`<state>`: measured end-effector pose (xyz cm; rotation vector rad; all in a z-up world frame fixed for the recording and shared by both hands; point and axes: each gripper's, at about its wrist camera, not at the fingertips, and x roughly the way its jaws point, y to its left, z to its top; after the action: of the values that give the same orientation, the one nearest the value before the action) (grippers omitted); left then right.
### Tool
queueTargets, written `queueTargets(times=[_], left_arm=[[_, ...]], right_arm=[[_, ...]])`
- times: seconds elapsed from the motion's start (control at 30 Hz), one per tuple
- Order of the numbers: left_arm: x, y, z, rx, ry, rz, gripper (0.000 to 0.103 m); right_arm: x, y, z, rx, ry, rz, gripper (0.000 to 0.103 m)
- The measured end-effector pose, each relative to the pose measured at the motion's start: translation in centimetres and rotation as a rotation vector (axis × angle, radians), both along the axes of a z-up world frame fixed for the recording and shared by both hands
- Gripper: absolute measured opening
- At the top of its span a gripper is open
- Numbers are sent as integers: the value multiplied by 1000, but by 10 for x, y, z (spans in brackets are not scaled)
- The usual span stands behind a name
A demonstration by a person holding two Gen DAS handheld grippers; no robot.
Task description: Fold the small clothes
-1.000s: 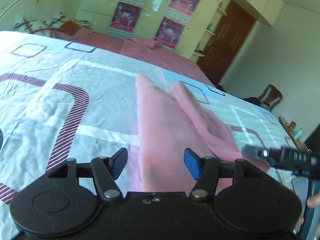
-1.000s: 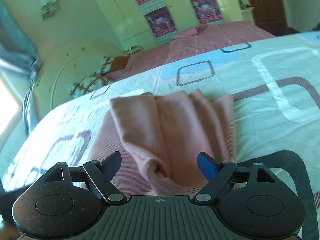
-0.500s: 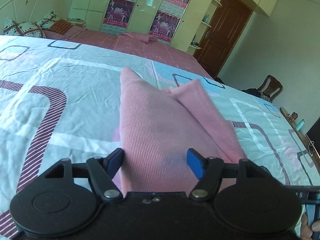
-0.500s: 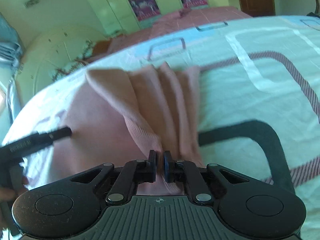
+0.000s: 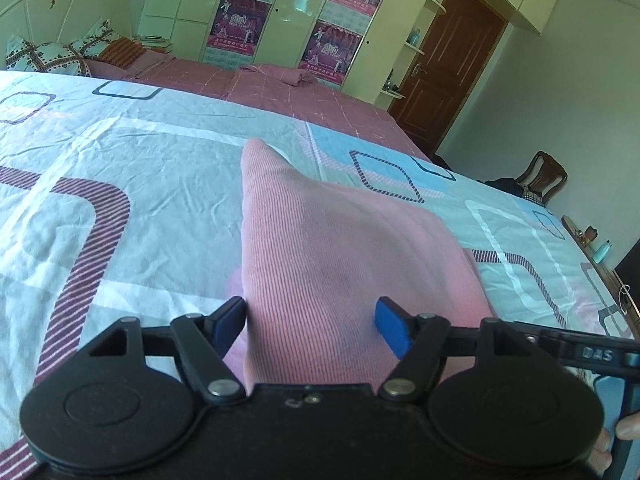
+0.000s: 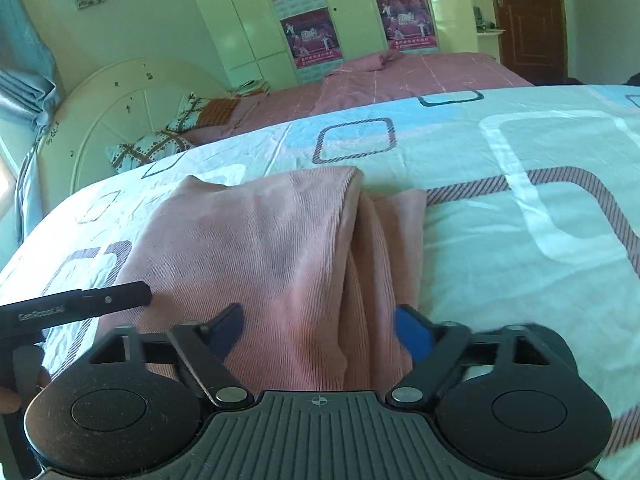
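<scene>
A small pink ribbed garment [image 5: 320, 248] lies folded on the patterned bed sheet [image 5: 120, 168]. In the right wrist view the garment [image 6: 256, 248] shows a wide folded layer on the left and narrow pleats on the right. My left gripper [image 5: 312, 326] is open, its blue pads on either side of the near edge of the cloth. My right gripper [image 6: 320, 330] is open and slightly blurred, its pads straddling the near edge. The left gripper's black body [image 6: 76, 306] shows at the left of the right wrist view.
The bed sheet [image 6: 520, 200] spreads wide to the right. A second bed with a pink cover [image 5: 280, 92] lies beyond, with pillows [image 5: 52, 58] and a headboard at the far left. Wardrobes, a brown door [image 5: 448, 68] and a chair [image 5: 540, 176] stand behind.
My right gripper was open, shut on the garment's near fold half a second ago, and is open again now. The top layer now lies flatter over the left. The left gripper stayed open.
</scene>
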<state>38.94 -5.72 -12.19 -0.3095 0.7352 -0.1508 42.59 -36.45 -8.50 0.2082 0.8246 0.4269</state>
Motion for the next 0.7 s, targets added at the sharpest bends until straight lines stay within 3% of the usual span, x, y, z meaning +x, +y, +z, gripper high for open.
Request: queueTargets(times=[0.03,0.2,0.23,0.27,0.3,0.33,0.43,0.53,0.7], left_arm=[[1,1,0,1,-2,2,69],[7,7,0,0,2,14,69],[9,8,0,1,4,16,69],[10,9,-1,1,6,17,70],[11,9,-2,1,8,19,70],[12,10,-2,0,9,22,70],[15,11,-3,3,9,23,70],[14,10,-2,11,7,23,70],[12,4,7,4,-15,-2,70]], right_arm=[[5,2,-3,1,5,5,60],[25,8,-25,-4,37,29,59],[28,8,-28,7,40,31,55],[30,7,-30,20,42,29,48],[33,5,-30,44,48,28,27],[36,4,-30,67,58,31,19],[37,5,-29,80,63,34,18],[38,3,-26,92,66,23,10],[23,-11,-5,96,13,-45,9]])
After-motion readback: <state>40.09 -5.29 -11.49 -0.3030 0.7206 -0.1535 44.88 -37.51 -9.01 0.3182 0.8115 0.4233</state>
